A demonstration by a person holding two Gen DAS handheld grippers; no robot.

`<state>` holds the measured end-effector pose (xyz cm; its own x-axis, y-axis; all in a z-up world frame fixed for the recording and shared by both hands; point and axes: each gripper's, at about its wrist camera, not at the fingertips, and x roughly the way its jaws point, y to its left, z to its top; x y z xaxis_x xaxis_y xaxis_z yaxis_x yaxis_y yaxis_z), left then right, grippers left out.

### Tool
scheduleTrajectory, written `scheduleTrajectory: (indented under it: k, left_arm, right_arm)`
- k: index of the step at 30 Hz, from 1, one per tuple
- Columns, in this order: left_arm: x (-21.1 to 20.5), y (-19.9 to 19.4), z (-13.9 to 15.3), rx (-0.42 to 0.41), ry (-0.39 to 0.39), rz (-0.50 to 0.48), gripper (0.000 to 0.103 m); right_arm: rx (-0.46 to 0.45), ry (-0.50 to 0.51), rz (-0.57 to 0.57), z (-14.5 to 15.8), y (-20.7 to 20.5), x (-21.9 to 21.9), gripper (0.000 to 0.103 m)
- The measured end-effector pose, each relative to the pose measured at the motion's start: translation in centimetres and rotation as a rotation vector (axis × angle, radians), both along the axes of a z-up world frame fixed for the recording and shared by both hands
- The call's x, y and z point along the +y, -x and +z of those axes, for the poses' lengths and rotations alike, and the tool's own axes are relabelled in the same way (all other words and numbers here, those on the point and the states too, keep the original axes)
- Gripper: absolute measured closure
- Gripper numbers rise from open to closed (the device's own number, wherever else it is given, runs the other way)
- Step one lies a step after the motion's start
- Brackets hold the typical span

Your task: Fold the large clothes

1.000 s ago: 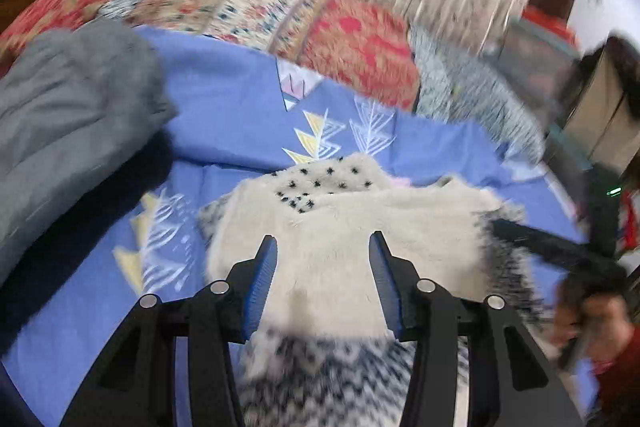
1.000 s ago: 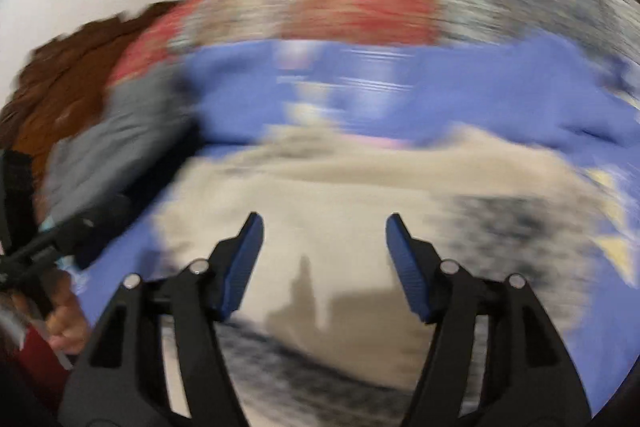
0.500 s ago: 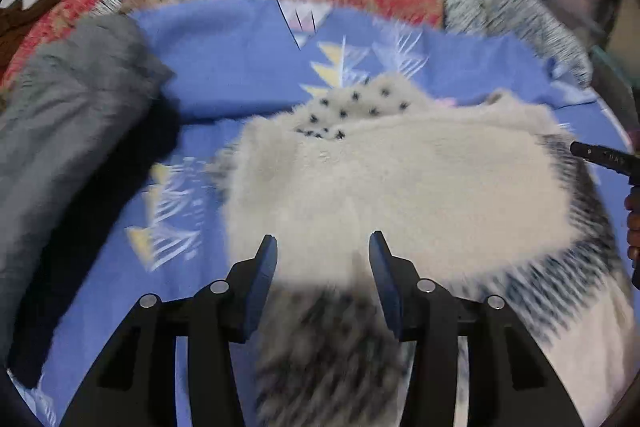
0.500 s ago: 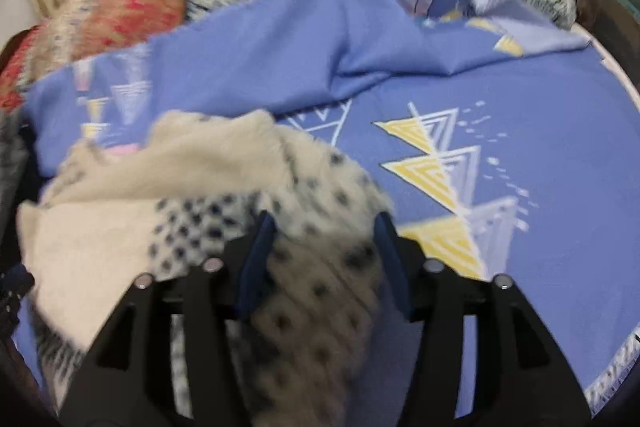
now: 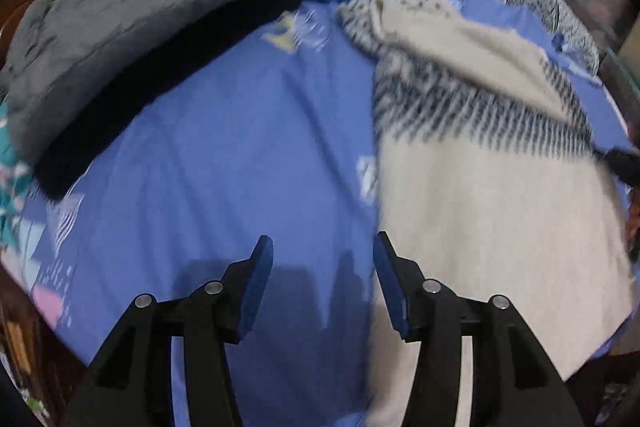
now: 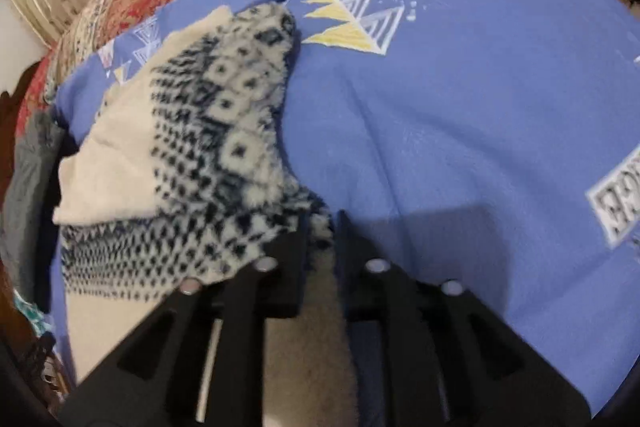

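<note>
Left wrist view: the left tool (image 5: pixel 322 279) hangs released over bare blue sheet (image 5: pixel 224 155), gripping nothing. The cream fleece garment (image 5: pixel 492 195) lies to its right, long axis running away toward the far pillows, its near edge just beside the right finger.

Right wrist view: the right tool (image 6: pixel 322 227) is clenched on the garment's patterned edge (image 6: pixel 224 131), cloth trailing left. The right tool is nearer; the left must move rightward.
</note>
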<state>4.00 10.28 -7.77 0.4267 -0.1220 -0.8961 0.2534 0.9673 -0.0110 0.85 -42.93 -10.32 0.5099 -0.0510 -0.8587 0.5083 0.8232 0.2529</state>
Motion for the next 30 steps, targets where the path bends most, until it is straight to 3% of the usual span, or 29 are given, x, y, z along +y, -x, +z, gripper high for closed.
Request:
scheduleTrajectory:
  k: [2,5,8,11,16,17,19,20,21,22,25,27,30]
  left_arm:
    - [1.2,1.0,0.1,0.012,0.001,0.012,0.031]
    - [2.6,2.3,0.6,0.03,0.067,0.02,0.029]
    - [2.7,3.5,0.6,0.047,0.119,0.001,0.022]
    - [1.6,4.9,-0.2,0.078,0.149,-0.056,0.02]
    - [-0.2,6.7,-2.8,0.148,0.098,-0.116,0.018]
    - [-0.2,7.0,-3.3,0.161,0.097,-0.115,0.018]
    - [-0.2,7.5,-3.7,0.173,0.086,-0.113,0.018]
    - [-0.2,7.7,-3.6,0.176,0.085,-0.114,0.019]
    - [-0.2,7.9,-3.4,0.179,0.087,-0.115,0.03]
    - [-0.3,8.1,-3.2,0.182,0.076,-0.114,0.045]
    - [-0.3,8.8,-2.0,0.168,0.068,-0.12,0.066]
    - [-0.1,8.9,-0.9,0.159,0.091,-0.115,0.068]
    - [0.8,8.0,1.7,0.17,0.217,-0.085,0.07]
  right_arm:
    - [-0.051,0.01,0.055,1.9,3.0,1.3,0.046]
    - [-0.094,-0.066,0.084,3.0,9.0,1.8,0.038]
    - [-0.075,-0.127,0.106,3.1,14.3,3.5,0.036]
    - [-0.037,-0.177,0.123,1.8,19.6,5.1,0.036]
    - [-0.007,-0.231,0.143,-0.4,22.7,7.1,0.036]
    - [-0.01,-0.233,0.143,-0.6,23.0,7.3,0.038]
    - [-0.023,-0.256,0.154,-0.6,23.0,7.6,0.057]
    - [-0.027,-0.264,0.159,-0.5,23.0,7.7,0.076]
    - [-0.035,-0.277,0.176,-0.3,22.8,7.8,0.092]
    - [-0.046,-0.286,0.195,0.1,22.7,8.0,0.092]
    - [-0.08,-0.315,0.25,1.6,22.9,8.4,0.092]
    - [-0.133,-0.347,0.275,3.2,23.2,8.3,0.093]
    - [-0.241,-0.386,0.277,5.8,23.0,7.1,0.093]
